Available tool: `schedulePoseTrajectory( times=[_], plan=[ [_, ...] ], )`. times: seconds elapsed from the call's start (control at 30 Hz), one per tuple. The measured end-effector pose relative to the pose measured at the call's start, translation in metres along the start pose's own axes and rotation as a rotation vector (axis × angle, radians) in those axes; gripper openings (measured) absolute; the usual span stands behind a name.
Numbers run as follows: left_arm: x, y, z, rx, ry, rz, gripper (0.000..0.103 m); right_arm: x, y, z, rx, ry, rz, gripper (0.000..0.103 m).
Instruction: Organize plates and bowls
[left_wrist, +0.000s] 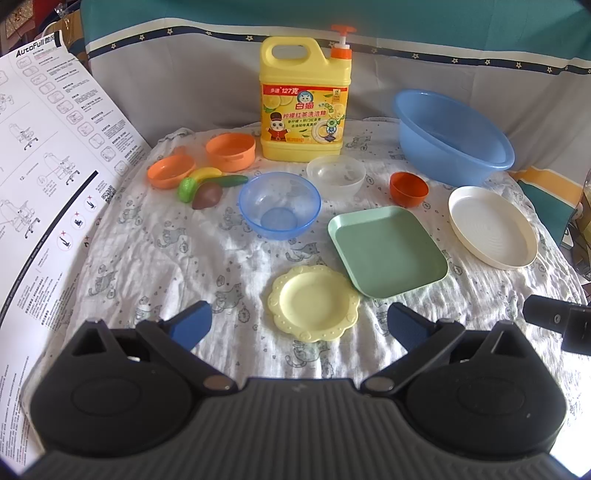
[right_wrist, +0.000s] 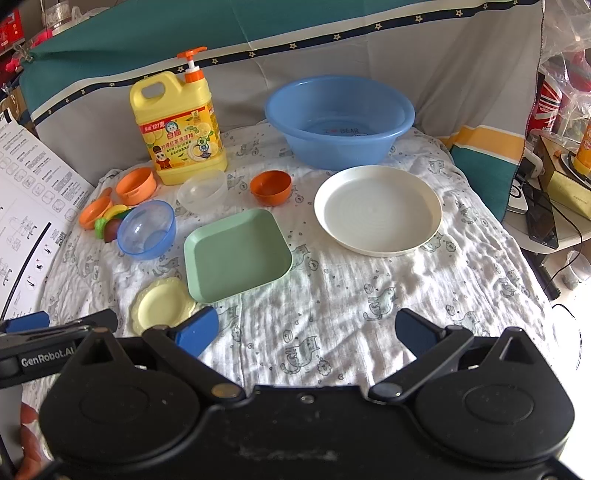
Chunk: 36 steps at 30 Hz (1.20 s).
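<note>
Both grippers hover low over the near edge of the cloth with fingers spread wide and nothing between them. Just ahead of the left gripper (left_wrist: 299, 325) lies the small yellow scalloped plate (left_wrist: 314, 302); beyond it and to its right sits the green square plate (left_wrist: 386, 251), and farther right the white round plate (left_wrist: 493, 225), which lies straight ahead of the right gripper (right_wrist: 306, 328).

Nothing looks sorted yet, so I judge the first pick is at hand. The yellow plate is shallow and lies flat on soft fabric; a finger should slip under its frilled rim from the side without bunching the cloth, then the plate can nest on the green one.

Bowls stand farther out: a blue clear bowl (left_wrist: 279, 205), a colourless bowl (left_wrist: 336, 173), a small red-orange bowl (left_wrist: 408, 188), and a big blue basin (left_wrist: 452, 136) at the back.

A wrinkled white cat-print cloth (left_wrist: 166, 266) covers the surface. A yellow detergent jug (left_wrist: 304, 107) stands behind, and a printed instruction sheet (left_wrist: 44, 155) lies to the left.
</note>
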<state>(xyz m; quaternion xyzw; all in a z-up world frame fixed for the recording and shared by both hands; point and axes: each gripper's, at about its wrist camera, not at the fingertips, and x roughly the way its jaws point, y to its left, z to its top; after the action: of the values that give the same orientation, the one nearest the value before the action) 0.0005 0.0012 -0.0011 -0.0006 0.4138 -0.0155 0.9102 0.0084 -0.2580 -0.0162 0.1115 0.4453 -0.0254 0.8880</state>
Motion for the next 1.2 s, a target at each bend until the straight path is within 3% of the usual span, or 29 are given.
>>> schedulePoseTrajectory(
  times=[1.2],
  plan=[
    [0.0001,0.0007,0.0008,0.002,0.001,0.002,0.103,0.0031,-0.0026,0.0001,0.007,0.009,-0.002,0.103]
  ],
)
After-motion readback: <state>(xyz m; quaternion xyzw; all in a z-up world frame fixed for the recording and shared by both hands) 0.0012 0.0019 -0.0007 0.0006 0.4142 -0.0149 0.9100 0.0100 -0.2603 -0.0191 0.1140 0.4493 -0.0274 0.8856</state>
